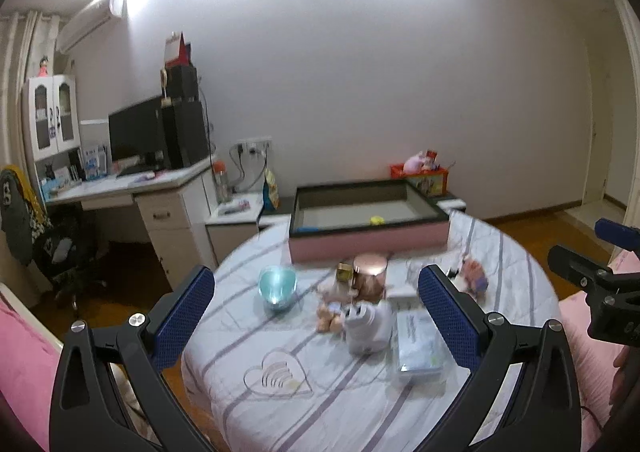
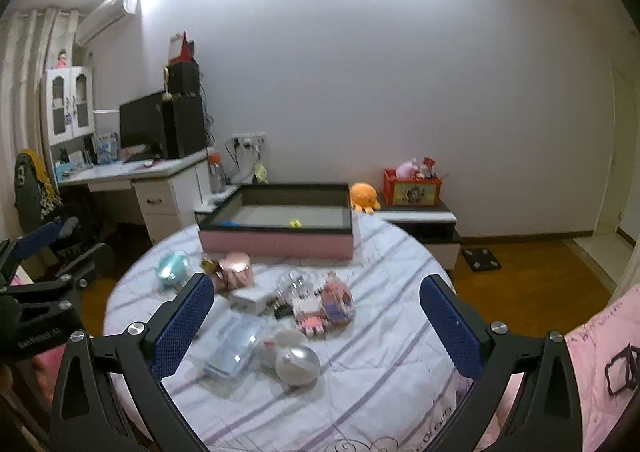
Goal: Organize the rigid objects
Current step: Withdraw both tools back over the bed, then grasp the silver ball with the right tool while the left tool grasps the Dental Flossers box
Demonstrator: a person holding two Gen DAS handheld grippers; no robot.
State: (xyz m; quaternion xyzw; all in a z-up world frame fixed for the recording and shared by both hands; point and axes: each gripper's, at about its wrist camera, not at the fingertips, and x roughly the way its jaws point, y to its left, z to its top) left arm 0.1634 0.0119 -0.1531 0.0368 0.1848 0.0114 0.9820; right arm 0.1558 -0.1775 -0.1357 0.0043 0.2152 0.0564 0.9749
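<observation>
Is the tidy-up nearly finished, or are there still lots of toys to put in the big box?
Only just started. Done: the pink box holds a small yellow thing and something blue. In hand: nothing; the left gripper and right gripper are both open. Left: the teal heart, rose-gold jar, block figure, clear case and silver egg lie on the bed.

This is a bedroom in a home. A bed with a striped quilt [image 2: 360,364] fills the lower middle of both views, and a pink blanket [image 2: 600,352] lies at the lower right of the right wrist view. At the left stand a white desk [image 2: 132,172] with a dark monitor [image 2: 140,124], a white glass-door cabinet [image 2: 68,104] and a wall air conditioner [image 2: 108,18] at the upper left, while a red toy box [image 2: 412,190] and an orange plush octopus [image 2: 364,196] sit on a low stand by the far wall.
</observation>
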